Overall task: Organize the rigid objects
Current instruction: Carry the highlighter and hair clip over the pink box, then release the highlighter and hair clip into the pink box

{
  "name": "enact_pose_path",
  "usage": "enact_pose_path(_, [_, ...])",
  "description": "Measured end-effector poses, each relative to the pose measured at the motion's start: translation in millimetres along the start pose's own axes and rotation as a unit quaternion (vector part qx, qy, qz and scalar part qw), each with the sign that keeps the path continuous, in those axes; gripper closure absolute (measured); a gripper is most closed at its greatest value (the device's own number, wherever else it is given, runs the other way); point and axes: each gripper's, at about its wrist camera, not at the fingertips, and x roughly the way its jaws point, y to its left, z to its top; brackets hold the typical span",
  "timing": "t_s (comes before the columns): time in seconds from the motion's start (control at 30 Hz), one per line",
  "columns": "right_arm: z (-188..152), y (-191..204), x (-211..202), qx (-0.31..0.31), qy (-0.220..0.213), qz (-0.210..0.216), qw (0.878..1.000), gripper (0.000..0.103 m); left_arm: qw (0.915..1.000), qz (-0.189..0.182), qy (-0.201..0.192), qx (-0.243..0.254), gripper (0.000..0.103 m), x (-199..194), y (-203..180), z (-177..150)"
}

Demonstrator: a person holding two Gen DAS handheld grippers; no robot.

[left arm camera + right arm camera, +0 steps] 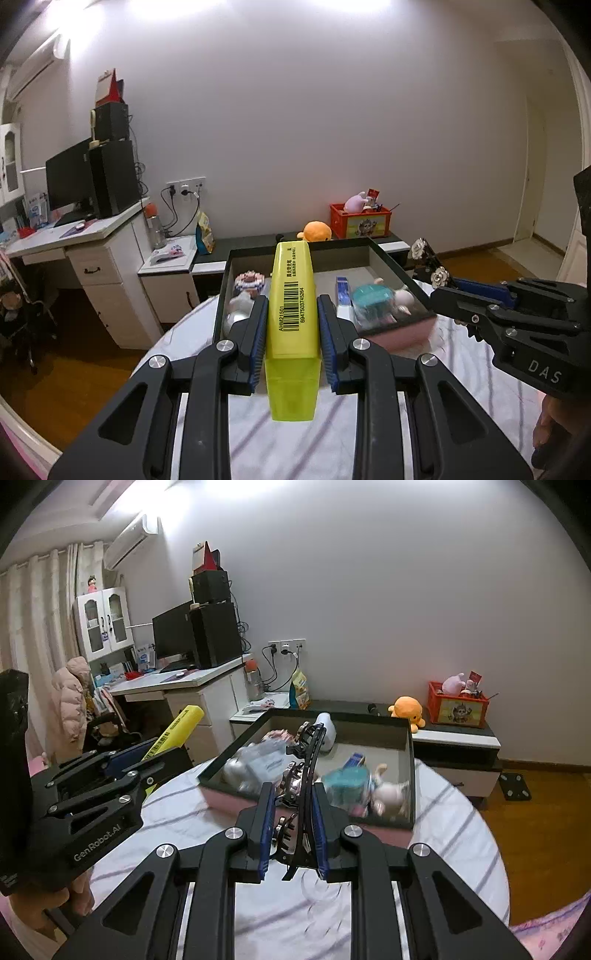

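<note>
My left gripper (291,306) is shut on a yellow barcoded stapler-like box (291,295) and holds it above the white striped table, in front of a dark-walled box (391,258). The box holds several toys, among them a teal item (371,299) and a pink-and-white block figure (251,282). My right gripper (293,794) is shut on a black hair claw clip with silver flowers (304,771), just short of the box (410,775). The left gripper (147,755) with the yellow box (181,725) also shows in the right wrist view, and the right gripper (447,291) with the clip (430,260) in the left wrist view.
The round table has a white striped cloth (221,812). Behind it stand a low dark cabinet (458,734) with an orange plush (406,709) and a red crate (458,705). A white desk (92,236) with a monitor stands to the left. Wooden floor lies below.
</note>
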Motion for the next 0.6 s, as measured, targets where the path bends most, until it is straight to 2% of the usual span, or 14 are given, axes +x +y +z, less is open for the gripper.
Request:
enact_pose_path(0.2, [24.9, -19.5, 61.3, 0.005, 0.026, 0.005, 1.000, 0.083, 0.9991, -0.007, 0.042, 0.003, 0.076, 76.1, 5.7, 19.9])
enact_pose_path(0.4, [26.1, -33.1, 118.9, 0.018, 0.066, 0.005, 0.998, 0.083, 0.9955, 0.006, 0.095, 0.000, 0.076, 142.2, 15.8, 17.7])
enact_pose_path(0.5, [23.6, -31.0, 138.8, 0.009, 0.082, 0.007, 0.997, 0.083, 0.9936, 0.001, 0.112, -0.009, 0.076, 162.1, 21.4, 12.1])
enact_pose_path(0.6, [20.1, -30.1, 151.4, 0.009, 0.093, 0.014, 0.996, 0.082, 0.9935, 0.005, 0.114, -0.007, 0.076, 167.6, 21.3, 8.4])
